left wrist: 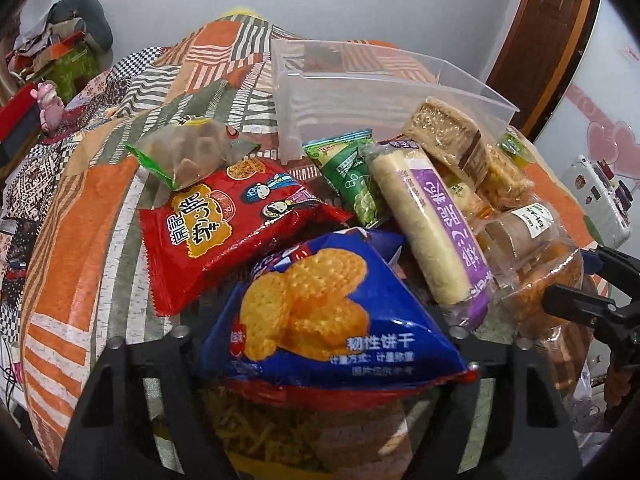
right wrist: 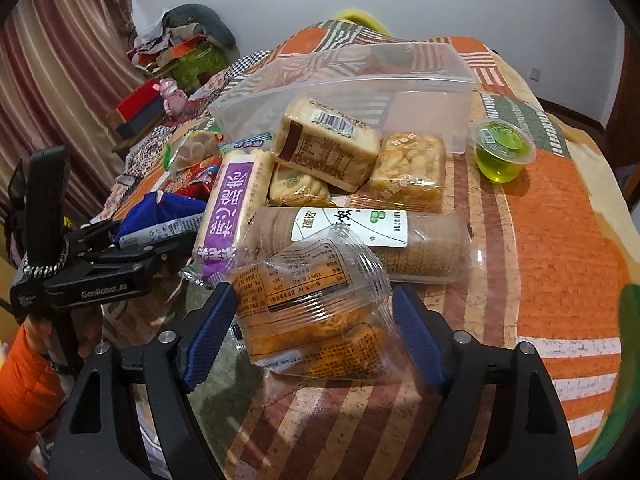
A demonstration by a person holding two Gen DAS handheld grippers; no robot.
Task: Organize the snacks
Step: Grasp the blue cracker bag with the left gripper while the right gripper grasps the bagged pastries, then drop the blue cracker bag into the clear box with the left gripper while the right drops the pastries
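While the left gripper (left wrist: 320,344) pinched one blue biscuit bag (left wrist: 320,312) near the table's (right wrist: 560,280) front edge, the right gripper (right wrist: 312,332) stood spread around one clear orange-printed packet (right wrist: 316,312).

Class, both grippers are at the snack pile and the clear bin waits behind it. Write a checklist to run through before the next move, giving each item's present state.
1. Left gripper jaws astride the blue biscuit bag: ok; whether they clamp it, cannot tell.
2. Right gripper jaws flank the clear orange-print packet: ok, not yet closed.
3. Clear bin upright, open on top: ok.
4. Bin has room: ok, nothing visible inside.
5. Green jelly cup standing apart from the pile: ok.
6. Path to the bin: not ok, the bread pack and other snacks lie between.
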